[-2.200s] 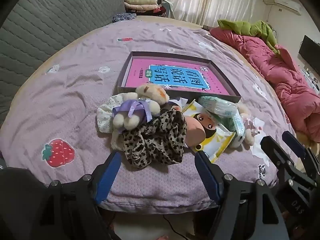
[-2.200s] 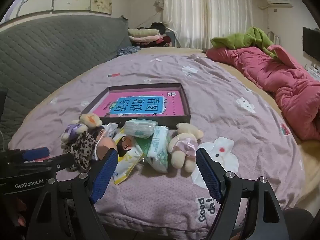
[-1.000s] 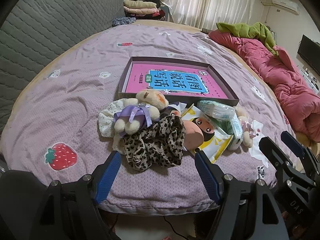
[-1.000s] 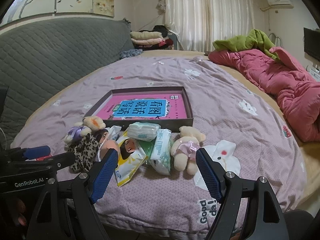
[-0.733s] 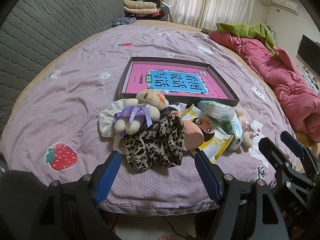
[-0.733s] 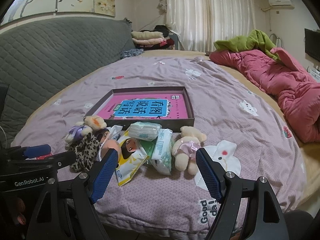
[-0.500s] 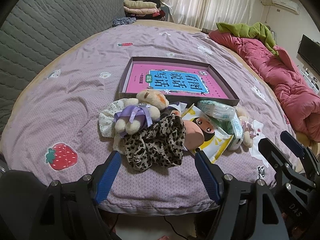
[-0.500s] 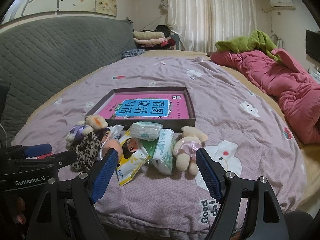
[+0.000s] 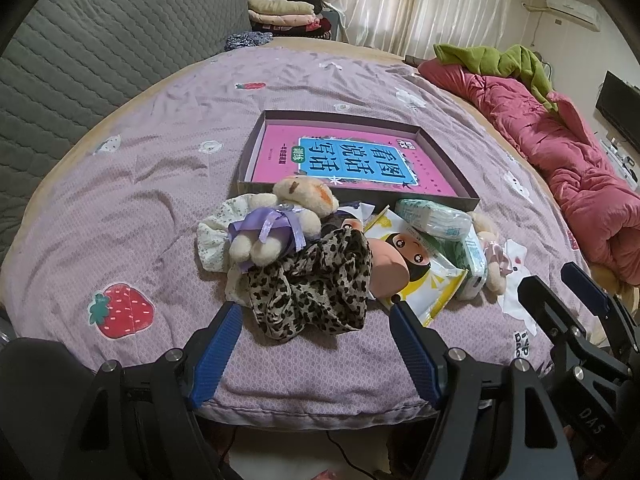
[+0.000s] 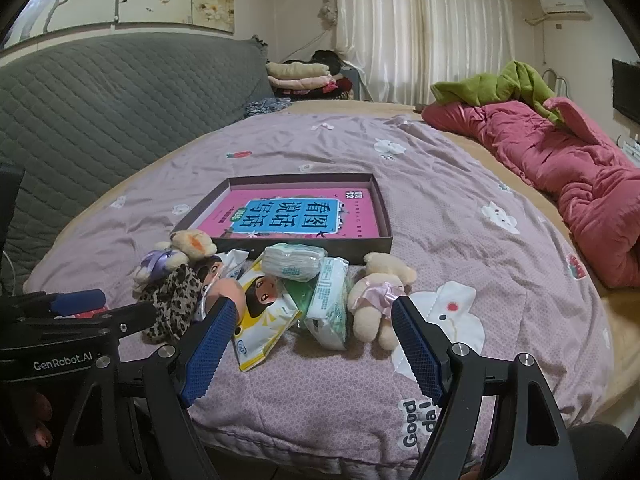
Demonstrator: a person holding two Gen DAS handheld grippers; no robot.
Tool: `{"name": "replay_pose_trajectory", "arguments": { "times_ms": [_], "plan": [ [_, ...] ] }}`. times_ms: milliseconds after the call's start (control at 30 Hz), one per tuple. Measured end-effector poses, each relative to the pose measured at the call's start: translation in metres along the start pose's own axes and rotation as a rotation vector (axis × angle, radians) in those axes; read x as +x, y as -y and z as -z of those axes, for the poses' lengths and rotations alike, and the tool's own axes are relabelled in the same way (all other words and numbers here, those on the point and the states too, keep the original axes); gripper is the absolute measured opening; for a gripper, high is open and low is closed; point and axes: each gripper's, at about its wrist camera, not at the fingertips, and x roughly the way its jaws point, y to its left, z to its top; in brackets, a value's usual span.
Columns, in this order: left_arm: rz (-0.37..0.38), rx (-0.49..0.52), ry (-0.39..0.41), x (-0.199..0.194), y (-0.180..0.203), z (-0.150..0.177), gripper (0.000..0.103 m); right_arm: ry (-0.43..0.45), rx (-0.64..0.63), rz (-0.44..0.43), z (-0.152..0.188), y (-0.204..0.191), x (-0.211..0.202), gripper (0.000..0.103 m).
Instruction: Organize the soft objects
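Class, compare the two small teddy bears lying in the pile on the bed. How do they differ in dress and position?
The purple-dressed bear wears a purple outfit with a ribbon bow; the pink-dressed bear wears pale pink. The purple-dressed bear lies at the pile's left end, by the leopard-print cloth; the pink-dressed bear lies at the right end, against the tissue packs. Both are small cream plush bears lying just in front of the open box, outside it, ungripped.

Home bedroom: quilted bed (image 10: 440,208), curtains (image 10: 420,32), folded blankets (image 10: 298,74)

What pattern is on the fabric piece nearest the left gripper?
Leopard print, tan with dark spots; clearest in the left wrist view.
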Motion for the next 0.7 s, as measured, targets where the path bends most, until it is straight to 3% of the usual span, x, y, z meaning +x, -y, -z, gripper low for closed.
{"name": "replay_pose_trajectory", "arguments": {
  "times_ms": [400, 700],
  "plan": [
    [0.001, -0.036, -0.002, 0.001, -0.011, -0.002, 0.076, -0.007, 0.006, -0.01, 0.002, 0.002, 0.003, 0.081],
    [0.025, -0.046, 0.033, 0.003, -0.025, -0.014, 0.076, -0.016, 0.085, 0.001, -0.003, 0.028, 0.012, 0.081]
  ]
}}
